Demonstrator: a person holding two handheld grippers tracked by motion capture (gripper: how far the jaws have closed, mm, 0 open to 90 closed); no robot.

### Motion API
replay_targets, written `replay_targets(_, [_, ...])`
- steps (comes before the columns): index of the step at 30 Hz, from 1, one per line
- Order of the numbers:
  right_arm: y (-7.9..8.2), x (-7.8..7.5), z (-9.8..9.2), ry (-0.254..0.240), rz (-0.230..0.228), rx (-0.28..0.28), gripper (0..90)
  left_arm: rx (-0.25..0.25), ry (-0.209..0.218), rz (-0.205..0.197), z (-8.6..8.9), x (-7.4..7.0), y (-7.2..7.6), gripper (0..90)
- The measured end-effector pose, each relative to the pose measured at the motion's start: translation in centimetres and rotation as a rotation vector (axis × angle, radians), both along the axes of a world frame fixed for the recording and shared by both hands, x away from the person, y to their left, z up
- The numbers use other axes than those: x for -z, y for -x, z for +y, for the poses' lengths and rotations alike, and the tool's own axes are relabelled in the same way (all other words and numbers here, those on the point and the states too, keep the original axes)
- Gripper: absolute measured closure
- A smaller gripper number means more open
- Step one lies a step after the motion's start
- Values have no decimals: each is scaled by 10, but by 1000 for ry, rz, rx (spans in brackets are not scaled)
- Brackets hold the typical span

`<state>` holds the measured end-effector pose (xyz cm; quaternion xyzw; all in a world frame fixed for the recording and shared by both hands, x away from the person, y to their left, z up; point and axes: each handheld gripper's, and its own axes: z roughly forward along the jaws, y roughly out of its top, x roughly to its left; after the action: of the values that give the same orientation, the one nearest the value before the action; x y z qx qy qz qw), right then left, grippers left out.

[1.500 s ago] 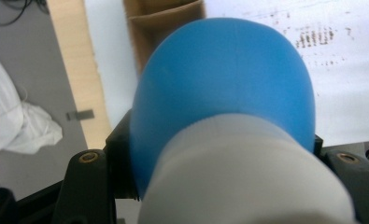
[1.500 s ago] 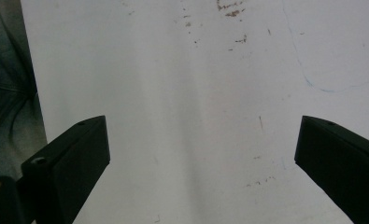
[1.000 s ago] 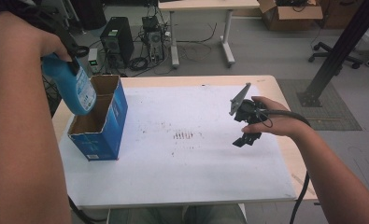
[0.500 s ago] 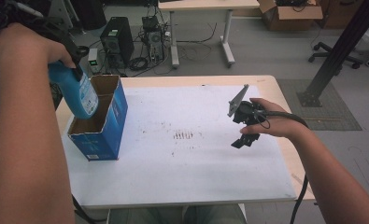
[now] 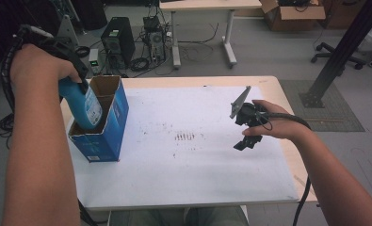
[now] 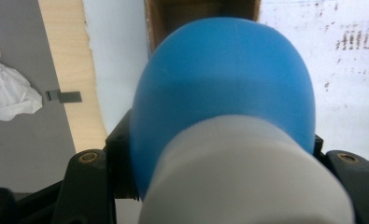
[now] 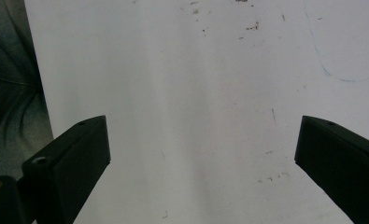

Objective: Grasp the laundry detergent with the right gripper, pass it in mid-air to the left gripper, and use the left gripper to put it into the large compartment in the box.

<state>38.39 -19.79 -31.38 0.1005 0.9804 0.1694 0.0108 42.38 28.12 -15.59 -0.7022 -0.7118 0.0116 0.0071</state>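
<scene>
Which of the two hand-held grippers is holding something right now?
The left hand-held gripper, clamped on the blue bottle over the cardboard box. The right hand-held gripper has open, empty jaws above the table.

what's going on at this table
A person is lowering a blue bottle with a white cap into an open blue cardboard box at the table's left side, gripped by the left tool. Its bottom end is already inside. The right tool hovers open above the white tabletop, holding nothing.

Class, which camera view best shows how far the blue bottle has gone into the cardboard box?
The high view: the bottle stands tilted with its base inside the box, held by the left gripper. The left gripper view shows the bottle's shoulder and white cap close up, and a little of the box's inside beyond.
</scene>
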Motion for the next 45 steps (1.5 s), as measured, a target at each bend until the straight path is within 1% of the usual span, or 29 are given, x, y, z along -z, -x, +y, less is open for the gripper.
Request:
replay_targets(4, [1, -1, 1, 1, 2, -2, 36, -8, -1, 5, 2, 9, 0, 386])
replay_targets(9, [2, -1, 2, -1, 0, -3, 36, -5, -18, 16, 2, 25, -2, 386])
replay_targets(18, [4, -2, 3, -2, -1, -7, 36, 4, 4, 40, -1, 56, -6, 386])
replay_targets(21, [4, -1, 2, -2, -1, -6, 36, 6, 2, 48, -3, 65, -8, 386])
replay_targets(24, [4, 0, 2, -5, -1, -5, 36, 1, 2, 49, -4, 75, -9, 386])
replay_targets(29, [5, 2, 3, -11, -7, -8, 35, 0, -9, 58, -6, 91, -11, 386])
replay_targets(35, [5, 3, 4, -14, -4, -16, 35, -1, -19, 64, -5, 102, -10, 386])
replay_targets(38, [5, 3, 5, -16, -8, -24, 35, -7, -19, 61, -4, 108, -11, 386])
replay_targets(45, [5, 5, 7, -17, -4, -30, 36, -6, -10, 70, -2, 123, -12, 386])
